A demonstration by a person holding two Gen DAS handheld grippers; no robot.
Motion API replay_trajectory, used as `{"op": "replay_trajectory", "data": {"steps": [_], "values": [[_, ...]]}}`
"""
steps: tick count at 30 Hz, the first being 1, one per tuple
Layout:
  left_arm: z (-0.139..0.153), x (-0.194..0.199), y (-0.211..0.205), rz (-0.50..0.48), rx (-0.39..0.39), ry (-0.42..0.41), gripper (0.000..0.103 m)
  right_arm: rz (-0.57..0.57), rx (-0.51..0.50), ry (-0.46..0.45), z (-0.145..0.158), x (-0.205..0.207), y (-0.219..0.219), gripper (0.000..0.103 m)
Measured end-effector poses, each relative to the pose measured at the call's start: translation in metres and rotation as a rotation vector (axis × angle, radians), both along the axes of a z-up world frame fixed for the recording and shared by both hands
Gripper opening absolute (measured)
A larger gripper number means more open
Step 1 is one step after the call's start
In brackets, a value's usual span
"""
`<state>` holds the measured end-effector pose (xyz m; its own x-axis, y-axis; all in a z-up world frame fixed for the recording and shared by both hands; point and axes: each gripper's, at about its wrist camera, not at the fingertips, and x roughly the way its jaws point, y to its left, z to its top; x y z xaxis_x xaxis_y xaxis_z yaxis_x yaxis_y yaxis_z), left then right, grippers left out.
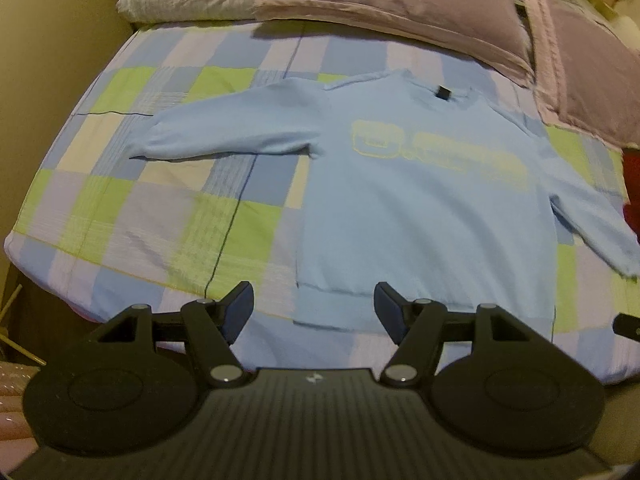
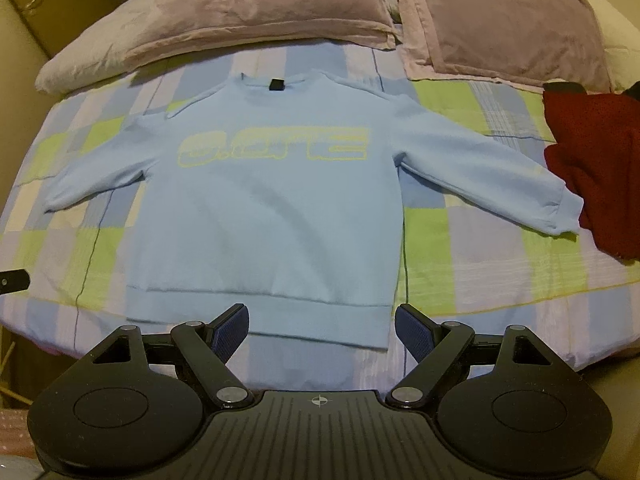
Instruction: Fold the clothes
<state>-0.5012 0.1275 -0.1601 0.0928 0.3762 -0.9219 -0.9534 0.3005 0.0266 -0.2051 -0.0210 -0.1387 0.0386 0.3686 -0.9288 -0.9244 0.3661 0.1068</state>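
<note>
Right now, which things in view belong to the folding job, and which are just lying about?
Job:
- light blue sweatshirt with yellow lettering, spread flat
- left gripper, open
- right gripper, open

Lying about:
- two mauve pillows
- dark red garment
- checked bedspread

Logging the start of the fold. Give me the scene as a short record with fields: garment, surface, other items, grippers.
garment: light blue sweatshirt, flat, front up, both sleeves spread out, unfolded
print: yellow lettering across the chest
surface: checked bedspread
other items: two pillows beyond the collar; dark red cloth by one cuff
left gripper: open, empty, near the hem's corner
right gripper: open, empty, over the hem
fold progress: not begun
</note>
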Motion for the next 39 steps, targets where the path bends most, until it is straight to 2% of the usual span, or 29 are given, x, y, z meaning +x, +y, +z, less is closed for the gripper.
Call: {"op": "replay_trajectory", "data": {"steps": [4, 8, 12, 15, 18, 21, 23, 33, 35, 39], "values": [[0.001, -0.014, 0.046, 0.087, 0.052, -0.099, 0.063, -0.065, 0.016, 0.008, -0.001, 0.011, 0.029, 0.083], [0.004, -0.036, 0.097, 0.180, 0.094, -0.207, 0.063, -0.181, 0.086, -0.010, 0.004, 0.027, 0.058, 0.083], [-0.008, -0.066, 0.148, 0.259, 0.088, -0.278, 0.063, -0.295, 0.141, -0.019, 0.004, 0.047, 0.089, 0.083], [-0.034, -0.099, 0.185, 0.365, 0.065, -0.367, 0.063, -0.406, 0.208, 0.068, -0.003, 0.066, 0.110, 0.083], [-0.075, -0.138, 0.217, 0.524, -0.001, -0.455, 0.062, -0.524, 0.252, 0.188, -0.021, 0.081, 0.125, 0.083], [-0.118, -0.173, 0.240, 0.682, -0.061, -0.530, 0.061, -0.635, 0.228, 0.289, -0.049, 0.089, 0.142, 0.083], [-0.147, -0.196, 0.253, 0.773, -0.072, -0.574, 0.061, -0.673, 0.191, 0.303, -0.068, 0.087, 0.151, 0.083], [-0.261, -0.268, 0.281, 1.045, -0.021, -0.753, 0.055, -0.628, 0.002, 0.223, -0.155, 0.051, 0.180, 0.083], [-0.276, -0.277, 0.281, 1.078, -0.004, -0.805, 0.053, -0.613, -0.023, 0.206, -0.166, 0.045, 0.185, 0.083], [-0.290, -0.284, 0.281, 1.088, 0.083, -0.919, 0.053, -0.582, -0.034, 0.183, -0.181, 0.033, 0.193, 0.083]]}}
